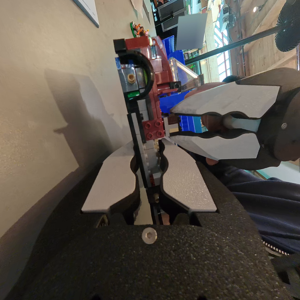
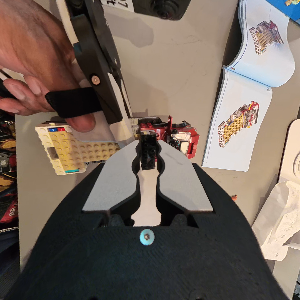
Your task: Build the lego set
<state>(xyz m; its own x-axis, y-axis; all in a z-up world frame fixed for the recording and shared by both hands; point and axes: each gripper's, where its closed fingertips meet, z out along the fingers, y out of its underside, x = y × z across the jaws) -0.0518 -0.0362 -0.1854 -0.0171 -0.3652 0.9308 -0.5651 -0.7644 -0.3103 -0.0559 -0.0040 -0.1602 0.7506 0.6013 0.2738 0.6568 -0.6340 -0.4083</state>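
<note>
Black studded brick piece [image 2: 148, 152] sits pinched between the right claw's [image 2: 147, 146] pads, its far end touching the dark-red brick truck model [image 2: 178, 138] just ahead. The left claw [image 1: 148, 151] pinches that model's grey-and-black chassis edge [image 1: 142, 162]. Left of the right claw lies the tan studded flatbed [image 2: 78, 151]; farther right, an open instruction booklet [image 2: 243, 113].

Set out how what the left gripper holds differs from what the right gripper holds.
The left gripper clamps a large brick truck model, many-coloured: dark red cab, tan studded bed; the right gripper clamps one small black brick piece. The truck model reaches well past the left fingers; the black brick piece sits almost wholly between the right fingers. Shared: both are studded toy bricks, gripped from two sides, and the black piece meets the truck.
</note>
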